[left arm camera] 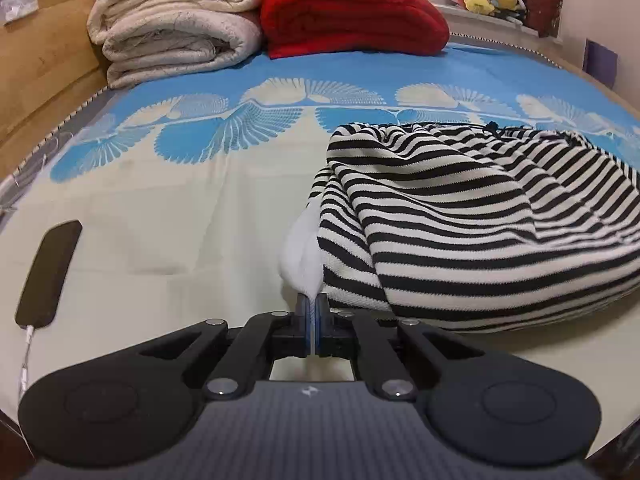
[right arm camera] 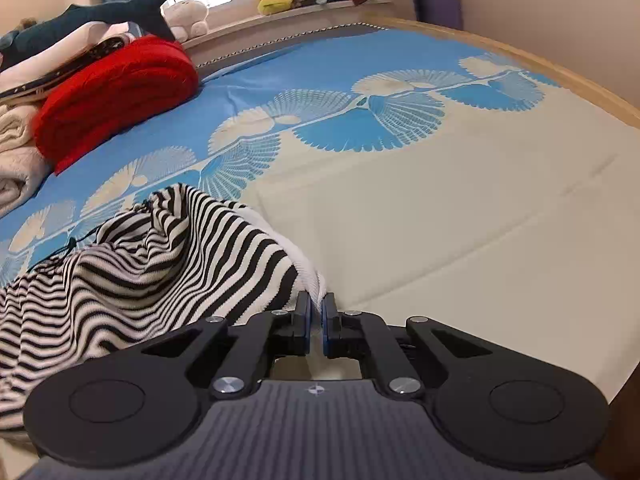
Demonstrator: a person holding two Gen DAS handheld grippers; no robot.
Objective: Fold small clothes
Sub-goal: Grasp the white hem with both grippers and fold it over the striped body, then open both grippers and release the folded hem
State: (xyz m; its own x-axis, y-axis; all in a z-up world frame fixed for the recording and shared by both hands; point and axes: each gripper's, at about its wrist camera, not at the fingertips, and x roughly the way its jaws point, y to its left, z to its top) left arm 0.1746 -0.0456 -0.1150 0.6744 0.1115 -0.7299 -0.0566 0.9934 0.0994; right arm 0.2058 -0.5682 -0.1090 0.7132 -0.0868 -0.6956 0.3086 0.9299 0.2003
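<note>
On the bed (left arm camera: pixel 160 216), both grippers, left (left arm camera: pixel 311 304) and right (right arm camera: pixel 317 305), pinch the striped top's (left arm camera: pixel 460 220) edge; folding barely begun.

bed (left arm camera: pixel 168 216) | on it: striped garment (left arm camera: pixel 460 208), phone (left arm camera: pixel 50 272), red blanket (left arm camera: pixel 352 16)

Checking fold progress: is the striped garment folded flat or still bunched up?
Bunched, not folded: the black-and-white striped knit garment lies rumpled in a heap on the blue-and-cream bedsheet, its white edge pinched by both tongs.
</note>
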